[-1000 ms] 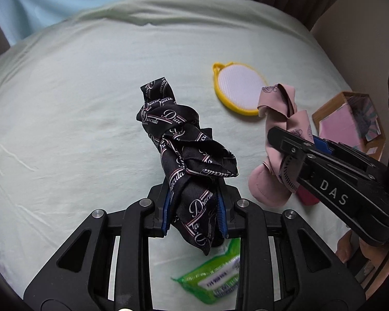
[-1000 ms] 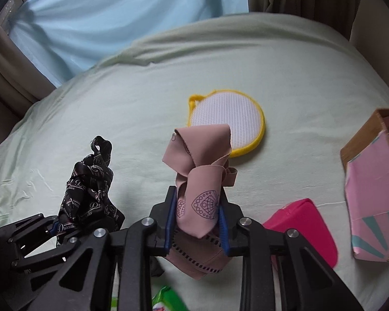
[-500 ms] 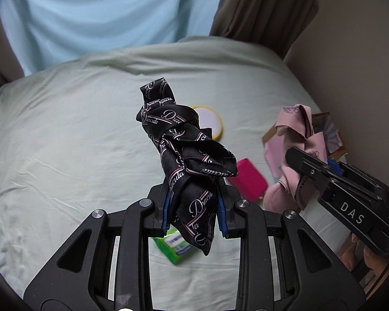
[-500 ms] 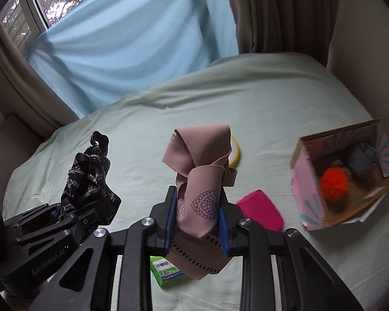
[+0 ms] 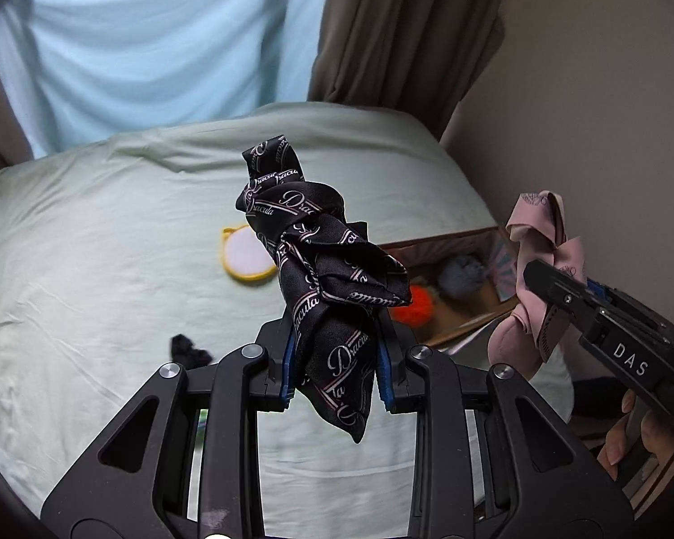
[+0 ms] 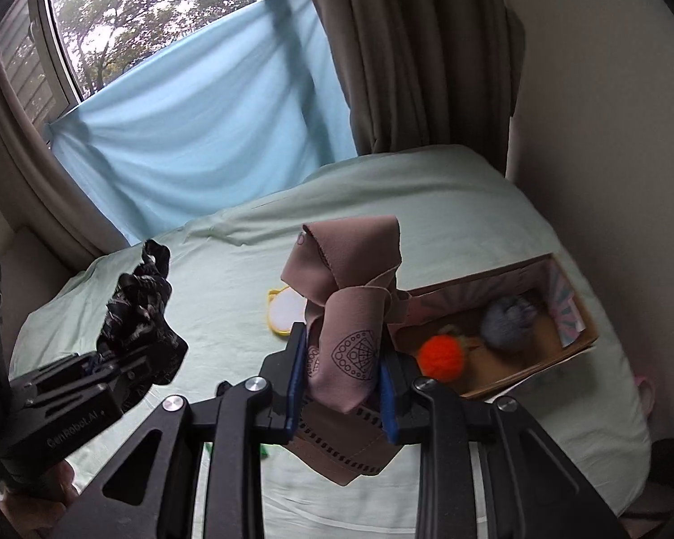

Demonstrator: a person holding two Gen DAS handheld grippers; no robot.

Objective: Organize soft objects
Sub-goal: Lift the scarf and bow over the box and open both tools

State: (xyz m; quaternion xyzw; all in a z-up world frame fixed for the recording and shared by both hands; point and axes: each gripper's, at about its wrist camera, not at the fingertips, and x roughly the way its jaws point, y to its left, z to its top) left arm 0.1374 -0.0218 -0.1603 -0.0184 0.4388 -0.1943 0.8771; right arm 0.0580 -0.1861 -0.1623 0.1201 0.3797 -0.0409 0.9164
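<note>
My left gripper (image 5: 334,368) is shut on a bunched black cloth with white lettering (image 5: 323,278) and holds it high above the bed. My right gripper (image 6: 341,382) is shut on a knotted pink cloth with a dark printed pattern (image 6: 350,314), also held high. In the left wrist view the pink cloth (image 5: 539,269) hangs at the right. In the right wrist view the black cloth (image 6: 139,305) hangs at the left. A pink cardboard box (image 6: 575,346) lies open on the bed's right side. It holds an orange pompom (image 6: 440,357) and a grey pompom (image 6: 507,319).
A pale green bed sheet (image 5: 112,269) covers the bed. A round white pad with a yellow rim (image 5: 247,260) lies mid-bed. A small black item (image 5: 188,348) lies on the sheet at the left. Brown curtains (image 6: 404,54), a blue sheet and a wall stand behind.
Both grippers have risen well above the bed with their cloths. The box's inside and its pompoms have come into view. The pink pouch and green packet have dropped out of sight.
</note>
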